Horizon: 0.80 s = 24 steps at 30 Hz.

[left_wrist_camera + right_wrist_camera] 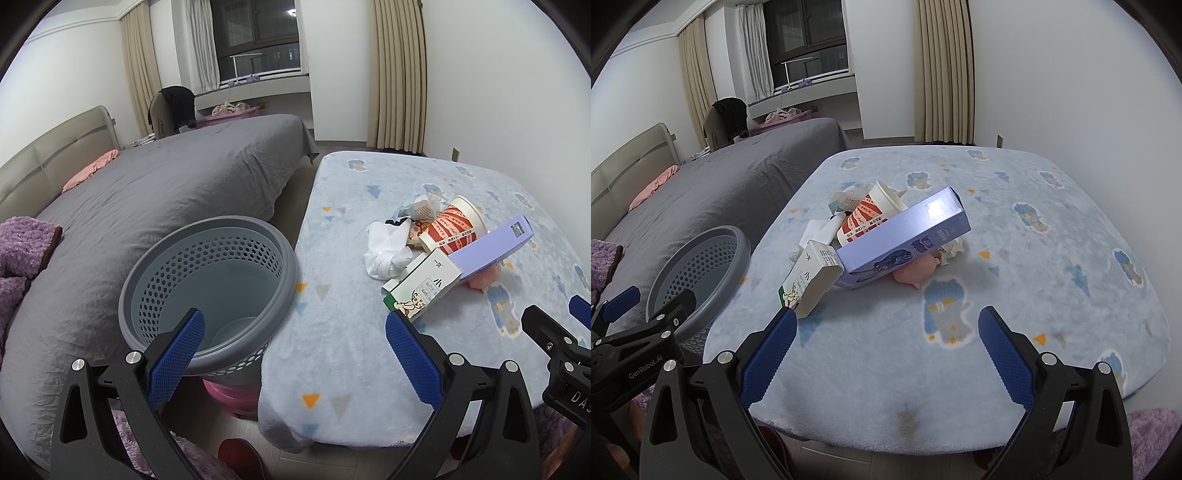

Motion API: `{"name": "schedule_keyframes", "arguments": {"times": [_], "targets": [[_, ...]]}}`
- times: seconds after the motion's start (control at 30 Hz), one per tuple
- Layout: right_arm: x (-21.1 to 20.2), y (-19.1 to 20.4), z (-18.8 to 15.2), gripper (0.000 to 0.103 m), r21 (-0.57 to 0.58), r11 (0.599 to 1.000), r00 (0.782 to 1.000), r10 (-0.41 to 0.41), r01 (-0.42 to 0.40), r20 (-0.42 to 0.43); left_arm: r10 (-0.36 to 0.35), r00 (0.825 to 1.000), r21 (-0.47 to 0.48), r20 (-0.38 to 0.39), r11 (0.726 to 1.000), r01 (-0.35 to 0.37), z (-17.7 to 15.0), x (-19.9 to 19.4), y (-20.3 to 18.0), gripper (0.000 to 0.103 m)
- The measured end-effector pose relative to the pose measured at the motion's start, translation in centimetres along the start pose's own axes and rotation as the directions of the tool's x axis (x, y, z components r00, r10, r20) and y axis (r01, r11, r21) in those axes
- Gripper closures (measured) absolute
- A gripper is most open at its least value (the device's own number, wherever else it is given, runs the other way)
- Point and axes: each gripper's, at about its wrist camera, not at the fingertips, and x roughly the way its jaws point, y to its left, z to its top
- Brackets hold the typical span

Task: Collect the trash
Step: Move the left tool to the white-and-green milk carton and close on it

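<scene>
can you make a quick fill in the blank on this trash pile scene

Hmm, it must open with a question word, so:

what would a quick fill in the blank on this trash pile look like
The perforated grey plastic basket stands beside the table, on its ____ side.
The flat purple cardboard box leans across the red-and-white paper ____.
Both hand-held grippers, left and right, are ____.

Missing words: left; cup; open

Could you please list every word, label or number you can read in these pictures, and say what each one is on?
"GenRobot.AI": on the left gripper body, right wrist view.
"DA": cut-off lettering on the right gripper body, left wrist view.
Green-and-white carton: Chinese print, too small to read.
Red-and-white paper cup: print blurred.
Purple box: lettering unreadable.
</scene>
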Motion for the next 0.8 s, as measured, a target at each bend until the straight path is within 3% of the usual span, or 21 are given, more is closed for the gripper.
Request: {"name": "schedule_keyframes", "arguments": {"times": [0.47,0.8], "targets": [[1.5,-2.7,-0.1,0.009,0.038,0.999,0.999,0.013,-0.012,-0.044,-0.029,0.999,0.038,-0.02,0.999,0.03,0.1,1.2,-1.3,0.006],[4.0,-6.3,0.4,0.009,0.122,0.992,0.995,0.048,-0.038,-0.082,-0.152,0.986,0.139,-0.068,0.977,0.16,0.4,4.4,-6.0,0.006]]}}
